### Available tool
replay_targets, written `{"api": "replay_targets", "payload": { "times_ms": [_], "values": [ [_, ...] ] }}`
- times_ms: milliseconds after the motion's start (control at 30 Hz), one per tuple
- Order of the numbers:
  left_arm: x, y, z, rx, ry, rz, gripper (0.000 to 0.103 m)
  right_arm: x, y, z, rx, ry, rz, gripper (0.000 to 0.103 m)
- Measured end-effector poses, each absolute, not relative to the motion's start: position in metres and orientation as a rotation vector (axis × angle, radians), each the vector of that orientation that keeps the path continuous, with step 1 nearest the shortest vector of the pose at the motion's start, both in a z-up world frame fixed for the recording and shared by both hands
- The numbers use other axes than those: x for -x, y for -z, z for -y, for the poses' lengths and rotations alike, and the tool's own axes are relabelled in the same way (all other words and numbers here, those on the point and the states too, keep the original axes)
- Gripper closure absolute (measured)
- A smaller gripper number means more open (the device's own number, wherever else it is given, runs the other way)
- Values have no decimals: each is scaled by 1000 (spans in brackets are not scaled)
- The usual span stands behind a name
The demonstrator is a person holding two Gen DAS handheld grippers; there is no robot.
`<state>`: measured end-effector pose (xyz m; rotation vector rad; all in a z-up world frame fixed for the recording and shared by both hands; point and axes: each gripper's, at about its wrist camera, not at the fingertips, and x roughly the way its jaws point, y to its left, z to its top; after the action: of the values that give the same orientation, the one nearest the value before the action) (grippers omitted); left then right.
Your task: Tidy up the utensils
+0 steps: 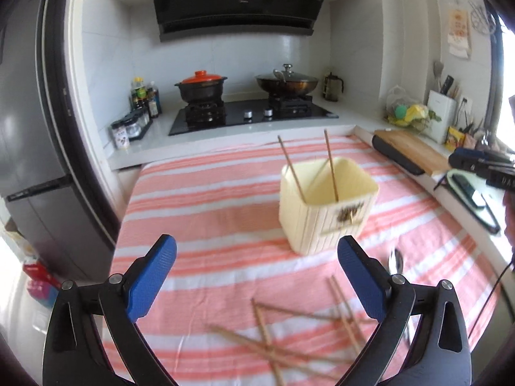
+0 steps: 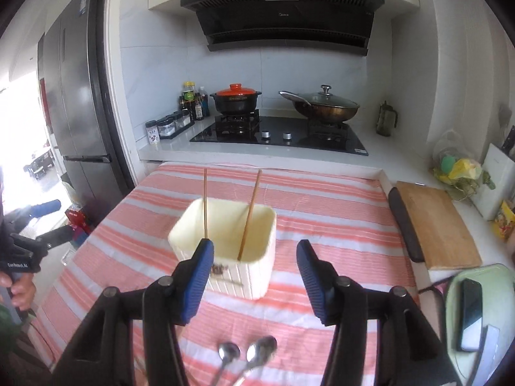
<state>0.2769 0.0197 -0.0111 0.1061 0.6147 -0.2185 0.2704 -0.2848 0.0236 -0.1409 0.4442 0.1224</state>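
Observation:
A cream ribbed utensil holder [image 1: 325,222] [image 2: 244,276] stands on the pink-striped cloth [image 1: 209,199], with two wooden chopsticks [image 1: 331,164] [image 2: 251,209] leaning inside it. Several loose chopsticks [image 1: 267,337] lie crossed on the cloth near the front edge. My left gripper [image 1: 257,243] is open wide above them, with nothing between its blue pads. A metal spoon [image 1: 396,262] lies just right of it. In the right wrist view, two spoons [image 2: 262,347] lie below my right gripper [image 2: 255,245], which is open and empty, just short of the holder.
Behind the table is a gas hob [image 2: 276,135] with a red-lidded pot [image 2: 236,98] and a lidded wok [image 2: 325,106]. A wooden cutting board [image 2: 434,222] and a phone [image 2: 470,312] on a green tray lie to the right. A grey fridge [image 1: 29,148] stands left.

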Motion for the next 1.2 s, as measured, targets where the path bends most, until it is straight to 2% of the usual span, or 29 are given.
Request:
{"api": "replay_targets", "payload": {
  "times_ms": [200,333,433,800,1200],
  "values": [
    [-182,84,-47,-52,134,-747,3,-171,78,312,0,16,-490,48],
    [-148,118,-44,-51,60,-788,3,-122,146,308,-47,87,-527,48],
    [-139,131,-35,-81,20,-826,2,-97,172,305,-54,93,-540,48],
    [-144,132,-45,69,11,-895,2,-65,175,308,-60,117,-502,48],
    [-170,144,-37,45,-24,-925,2,-64,184,303,-50,106,-529,48]
  ]
}}
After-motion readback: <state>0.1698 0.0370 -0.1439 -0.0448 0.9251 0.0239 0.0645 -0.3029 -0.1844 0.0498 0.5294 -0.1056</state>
